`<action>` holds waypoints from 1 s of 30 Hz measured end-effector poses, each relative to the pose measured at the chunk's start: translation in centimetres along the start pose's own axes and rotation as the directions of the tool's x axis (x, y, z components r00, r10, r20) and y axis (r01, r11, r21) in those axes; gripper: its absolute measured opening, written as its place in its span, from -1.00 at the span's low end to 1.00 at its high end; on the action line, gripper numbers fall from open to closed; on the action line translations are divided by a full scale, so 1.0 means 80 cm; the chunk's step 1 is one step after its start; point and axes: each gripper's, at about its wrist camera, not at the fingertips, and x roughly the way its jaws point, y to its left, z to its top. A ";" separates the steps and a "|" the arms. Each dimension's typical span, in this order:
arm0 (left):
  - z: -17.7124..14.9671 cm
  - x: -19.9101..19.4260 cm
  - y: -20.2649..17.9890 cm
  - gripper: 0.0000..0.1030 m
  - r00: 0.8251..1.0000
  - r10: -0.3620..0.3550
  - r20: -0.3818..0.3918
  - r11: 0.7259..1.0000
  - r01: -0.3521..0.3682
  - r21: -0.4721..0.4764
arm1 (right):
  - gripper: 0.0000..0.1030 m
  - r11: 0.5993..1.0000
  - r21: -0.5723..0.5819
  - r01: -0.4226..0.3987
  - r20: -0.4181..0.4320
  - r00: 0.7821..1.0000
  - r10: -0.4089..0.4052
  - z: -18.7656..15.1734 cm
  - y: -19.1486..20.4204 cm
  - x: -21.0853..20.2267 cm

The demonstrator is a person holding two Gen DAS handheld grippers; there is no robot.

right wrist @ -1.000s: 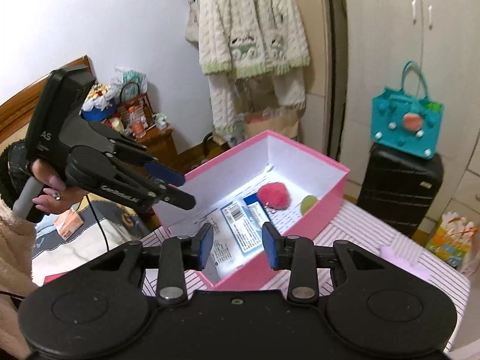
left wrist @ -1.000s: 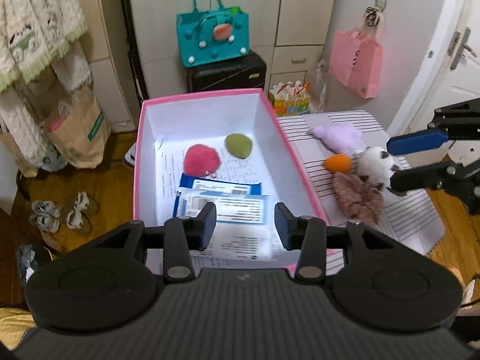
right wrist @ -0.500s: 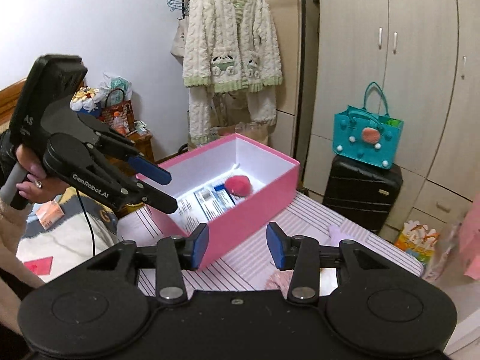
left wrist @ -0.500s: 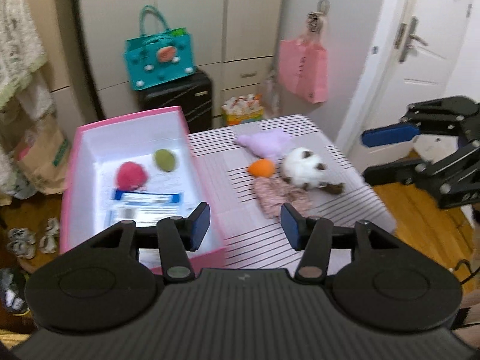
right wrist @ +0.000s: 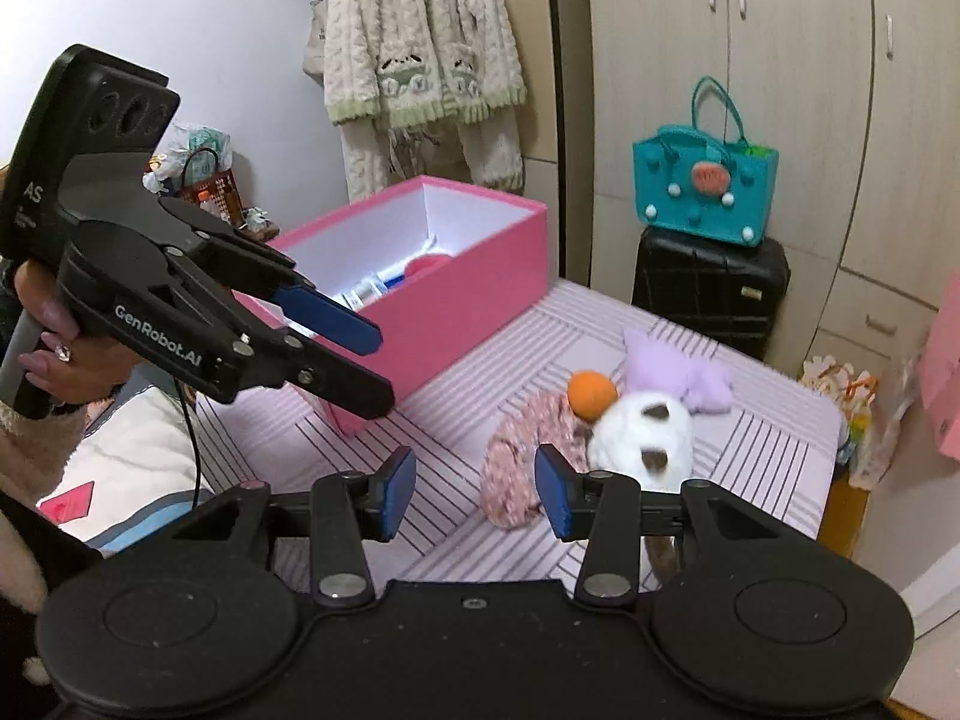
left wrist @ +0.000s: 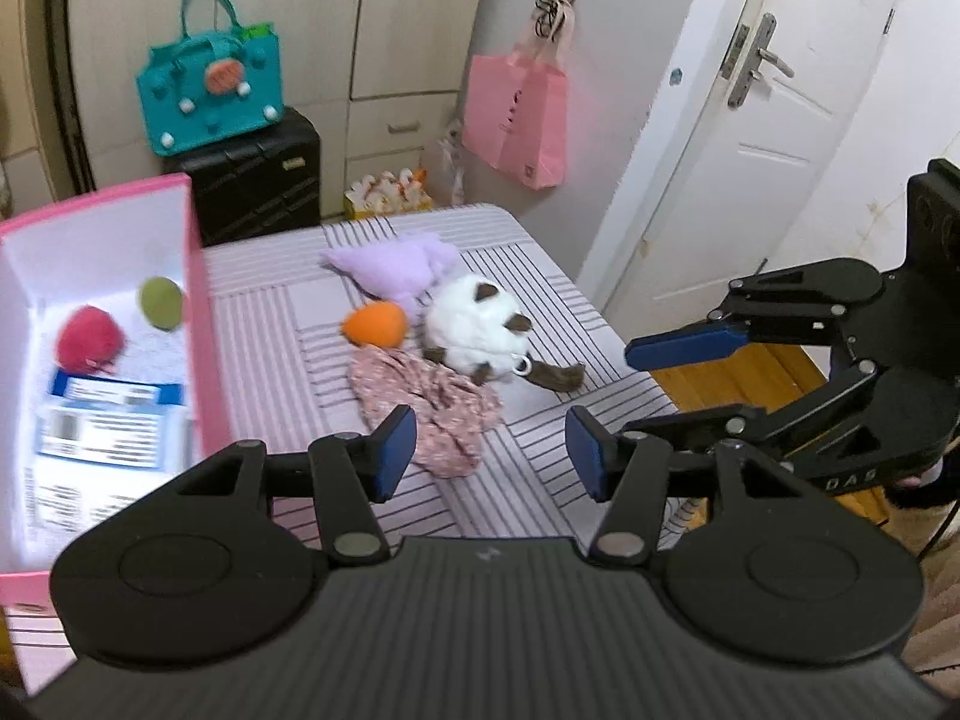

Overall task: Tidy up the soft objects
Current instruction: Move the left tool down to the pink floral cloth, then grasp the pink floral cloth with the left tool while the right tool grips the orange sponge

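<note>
With both claws part-open and empty, four soft toys sit clustered beside the pink box (left wrist: 201, 324).
Left gripper (left wrist: 489, 450) just widened; right gripper (right wrist: 474, 492) likewise. Orange ball (left wrist: 375, 324), white plush cat (left wrist: 474, 330), lilac plush (left wrist: 396, 267), floral scrunchie (left wrist: 429, 414) touching; red pompom (left wrist: 89, 345), green ball (left wrist: 160, 303) inside box.

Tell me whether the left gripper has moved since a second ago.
Yes. The left gripper swung right, from over the pink cardboard box to over the floral fabric scrunchie.

Fluffy plush cat (left wrist: 477, 324), striped cloth (left wrist: 540, 276)
</note>
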 end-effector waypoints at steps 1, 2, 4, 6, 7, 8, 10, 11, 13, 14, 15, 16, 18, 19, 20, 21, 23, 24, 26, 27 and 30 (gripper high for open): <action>-0.002 0.011 -0.001 0.06 1.000 -0.008 -0.008 1.000 0.008 -0.002 | -0.05 1.000 0.006 0.000 -0.006 1.000 0.000 -0.006 -0.005 0.004; -0.003 0.021 -0.003 0.07 1.000 -0.014 -0.014 1.000 0.014 -0.002 | -0.05 1.000 0.010 0.003 -0.010 1.000 -0.003 -0.011 -0.009 0.008; -0.005 0.041 -0.004 0.10 1.000 -0.013 -0.028 1.000 0.013 -0.005 | -0.05 1.000 0.020 0.013 -0.015 1.000 -0.013 -0.020 -0.020 0.016; -0.008 0.062 -0.005 0.10 0.999 -0.009 -0.044 1.000 0.009 -0.010 | -0.05 0.999 0.036 0.031 -0.022 0.999 -0.030 -0.027 -0.033 0.024; -0.009 0.071 -0.004 0.11 0.999 -0.008 -0.047 1.000 0.007 -0.018 | -0.05 0.998 0.044 0.038 -0.021 0.999 -0.037 -0.030 -0.040 0.027; -0.011 0.080 -0.002 0.11 0.999 -0.005 -0.044 1.000 0.004 -0.027 | -0.05 0.998 0.052 0.042 -0.020 0.999 -0.041 -0.032 -0.047 0.029; -0.013 0.094 0.001 0.12 0.999 0.011 -0.033 0.999 -0.012 -0.039 | -0.05 0.996 0.070 0.046 -0.021 0.999 -0.045 -0.034 -0.061 0.033; -0.014 0.101 0.003 0.13 1.000 0.022 -0.022 0.999 -0.023 -0.046 | -0.05 0.996 0.078 0.047 -0.024 0.999 -0.046 -0.035 -0.067 0.036; -0.016 0.113 0.008 0.15 0.999 0.045 -0.009 0.997 -0.045 -0.056 | -0.04 0.995 0.090 0.043 -0.025 0.999 -0.041 -0.036 -0.079 0.040; -0.017 0.119 0.009 0.15 0.998 0.062 0.002 0.996 -0.062 -0.058 | -0.04 0.995 0.094 0.042 -0.027 0.999 -0.039 -0.036 -0.083 0.043; -0.018 0.123 0.010 0.18 0.997 0.079 0.011 0.995 -0.078 -0.056 | -0.04 0.995 0.095 0.040 -0.030 0.999 -0.038 -0.035 -0.087 0.047; -0.019 0.127 0.009 0.21 0.995 0.096 0.022 0.994 -0.095 -0.051 | -0.04 0.995 0.094 0.038 -0.032 0.999 -0.035 -0.035 -0.091 0.051; -0.023 0.136 0.008 0.24 0.990 0.133 0.041 0.990 -0.132 -0.041 | -0.05 0.995 0.095 0.033 -0.034 0.999 -0.030 -0.034 -0.095 0.060; -0.024 0.141 0.007 0.26 0.987 0.151 0.046 0.988 -0.150 -0.034 | -0.05 0.995 0.096 0.029 -0.033 0.999 -0.025 -0.034 -0.097 0.064; -0.026 0.147 0.005 0.28 0.984 0.172 0.051 0.985 -0.171 -0.026 | -0.05 0.995 0.099 0.025 -0.031 0.999 -0.022 -0.034 -0.098 0.067; -0.028 0.151 0.005 0.31 0.981 0.185 0.052 0.983 -0.184 -0.024 | -0.04 0.995 0.101 0.022 -0.028 0.999 -0.019 -0.033 -0.100 0.070; -0.030 0.161 0.006 0.37 0.976 0.214 0.049 0.977 -0.212 -0.027 | -0.05 0.994 0.108 0.016 -0.020 1.000 -0.014 -0.032 -0.103 0.075; -0.032 0.166 0.007 0.41 0.973 0.225 0.049 0.974 -0.224 -0.033 | -0.05 0.994 0.112 0.014 -0.015 1.000 -0.012 -0.032 -0.105 0.077; -0.035 0.172 0.008 0.45 0.968 0.243 0.055 0.970 -0.241 -0.042 | -0.05 0.993 0.119 0.013 -0.005 1.000 -0.012 -0.029 -0.108 0.079; -0.036 0.175 0.008 0.47 0.967 0.250 0.058 0.968 -0.248 -0.041 | -0.05 0.993 0.121 0.012 -0.001 1.000 -0.012 -0.028 -0.109 0.080; -0.040 0.181 0.008 0.53 0.967 0.249 0.061 0.968 -0.246 -0.049 | -0.04 0.993 0.117 0.011 0.014 1.000 -0.013 -0.022 -0.110 0.079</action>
